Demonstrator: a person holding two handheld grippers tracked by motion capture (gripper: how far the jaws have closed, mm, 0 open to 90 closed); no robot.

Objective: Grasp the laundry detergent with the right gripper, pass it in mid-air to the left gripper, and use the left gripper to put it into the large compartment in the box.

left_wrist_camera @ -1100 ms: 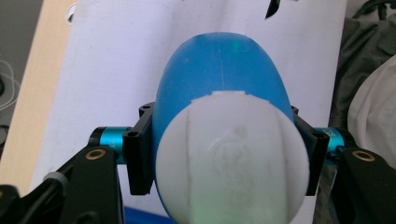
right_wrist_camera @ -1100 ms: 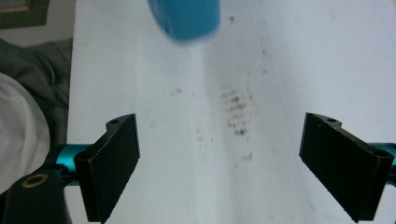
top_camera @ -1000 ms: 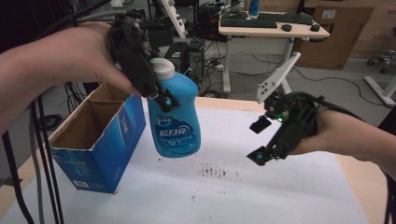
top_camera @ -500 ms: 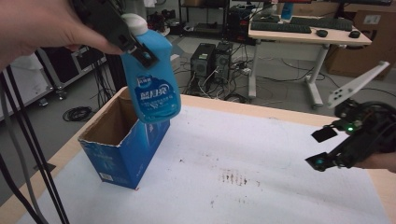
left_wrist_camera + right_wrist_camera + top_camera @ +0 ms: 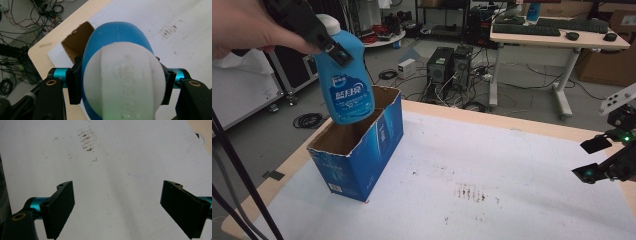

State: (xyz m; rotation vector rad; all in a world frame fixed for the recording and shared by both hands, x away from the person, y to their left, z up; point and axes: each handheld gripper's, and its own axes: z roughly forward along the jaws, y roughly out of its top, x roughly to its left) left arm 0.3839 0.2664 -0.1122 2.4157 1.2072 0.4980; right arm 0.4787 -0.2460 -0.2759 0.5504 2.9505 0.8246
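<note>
A blue detergent bottle (image 5: 347, 80) with a white cap hangs over the open top of a blue cardboard box (image 5: 362, 150) at the table's left. My left gripper (image 5: 329, 42) is shut on the bottle's neck just under the cap. In the left gripper view the white cap (image 5: 123, 82) sits between the black jaws, with the box opening (image 5: 75, 45) below it. My right gripper (image 5: 594, 160) stands open at the table's right edge, above the white sheet (image 5: 112, 170), nothing between its pads (image 5: 61, 207).
A white sheet (image 5: 492, 165) with dark smudges (image 5: 469, 192) covers the wooden table. Beyond the far edge stand desks, computer towers and floor cables. Black cables hang at the near left.
My left gripper has carried the bottle up and left until it hangs over the box's opening. The right gripper has drawn away to the table's right edge.
</note>
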